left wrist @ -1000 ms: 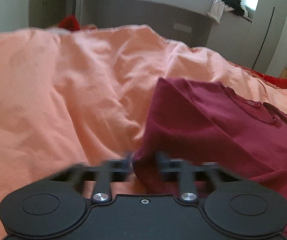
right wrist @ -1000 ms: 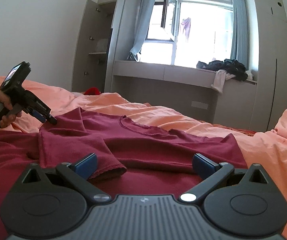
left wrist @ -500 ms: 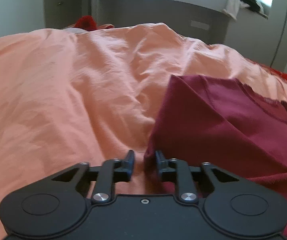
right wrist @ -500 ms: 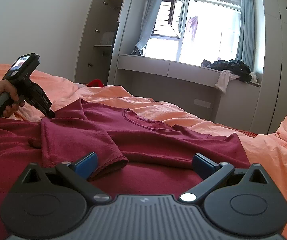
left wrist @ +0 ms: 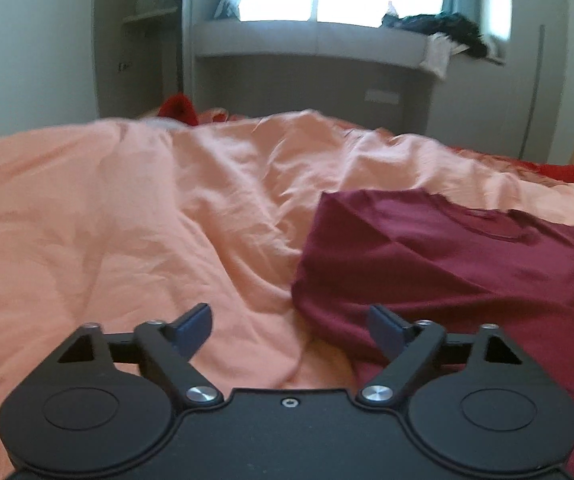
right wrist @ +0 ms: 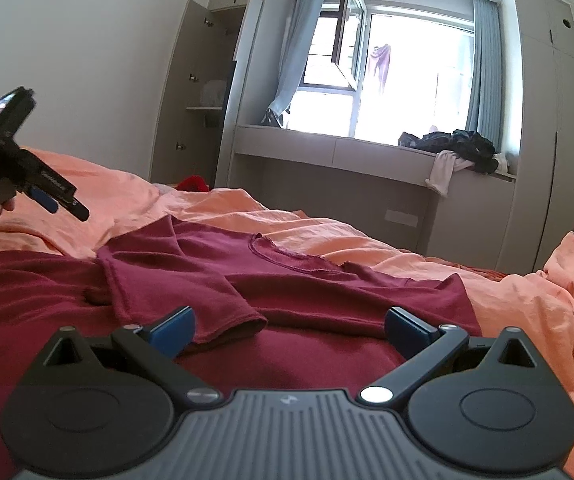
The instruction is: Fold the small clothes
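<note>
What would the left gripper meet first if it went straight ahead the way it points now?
Probably the orange bedsheet, which rises directly ahead of the open left gripper. The folded edge of the maroon shirt lies just right of that line and might brush the right finger; depth is unclear.

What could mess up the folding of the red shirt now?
1. Both the left gripper and the right gripper are open, so nothing pins the folded sleeve; it might slip back.
2. The orange bedsheet under the shirt is wrinkled and soft, so later folds may come out crooked.
</note>
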{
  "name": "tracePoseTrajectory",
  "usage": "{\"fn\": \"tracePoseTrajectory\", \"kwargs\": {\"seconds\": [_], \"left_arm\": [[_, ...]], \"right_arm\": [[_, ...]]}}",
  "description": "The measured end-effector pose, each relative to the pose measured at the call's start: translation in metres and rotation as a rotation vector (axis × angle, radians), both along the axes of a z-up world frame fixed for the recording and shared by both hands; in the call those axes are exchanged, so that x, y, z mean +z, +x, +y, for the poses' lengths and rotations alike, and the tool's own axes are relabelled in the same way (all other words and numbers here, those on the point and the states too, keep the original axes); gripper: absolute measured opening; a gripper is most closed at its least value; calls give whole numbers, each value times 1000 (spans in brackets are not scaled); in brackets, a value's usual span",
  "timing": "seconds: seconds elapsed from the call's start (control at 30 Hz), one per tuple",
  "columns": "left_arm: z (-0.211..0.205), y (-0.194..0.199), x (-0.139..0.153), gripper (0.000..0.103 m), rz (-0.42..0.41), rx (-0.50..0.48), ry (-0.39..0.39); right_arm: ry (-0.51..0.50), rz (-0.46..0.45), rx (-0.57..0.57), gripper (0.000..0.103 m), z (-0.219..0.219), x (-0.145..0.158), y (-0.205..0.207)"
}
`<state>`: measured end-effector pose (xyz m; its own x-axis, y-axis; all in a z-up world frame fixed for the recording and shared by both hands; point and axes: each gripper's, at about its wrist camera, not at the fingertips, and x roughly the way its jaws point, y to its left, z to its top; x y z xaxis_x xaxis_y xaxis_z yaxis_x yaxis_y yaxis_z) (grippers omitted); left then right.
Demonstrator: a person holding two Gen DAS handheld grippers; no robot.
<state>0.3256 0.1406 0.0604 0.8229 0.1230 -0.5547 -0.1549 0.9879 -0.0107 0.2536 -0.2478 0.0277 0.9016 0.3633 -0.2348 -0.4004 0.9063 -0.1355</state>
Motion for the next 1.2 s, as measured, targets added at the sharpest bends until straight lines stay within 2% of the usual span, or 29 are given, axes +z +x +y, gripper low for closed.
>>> {"fn": "tracePoseTrajectory", "kwargs": {"seconds": [0.33,0.47,0.6,0.67,0.77,0.9,1.03,1.2], "left_arm": [[-58,-106,6,102,-90,-178,86],[-75,-150,1,102,-128,-255,117],[-87,-188,-7,102,-155,-322,163],[-91,-202,-12,102,-158,-344,193],[-93,-220,-20,102,-150,-361,232],[-92,-231,-29,102,-136,-363,257],[-86,-234,-34,102,-113,-350,245],[-86,-239,-39,102,-103,-358,279]], "right_arm": [[20,-78,1,103,-18,10,-72],[-37,-77,25,103,-25,3,-109],[-122,-20,61,103,-26,-8,-137],[-182,8,91,103,-22,-14,-148],[-355,25,112,103,-7,-30,-161],[-592,25,54,103,17,-56,-164],[-761,28,-6,102,33,-81,-155],[-885,-70,12,81,44,-91,-163]]}}
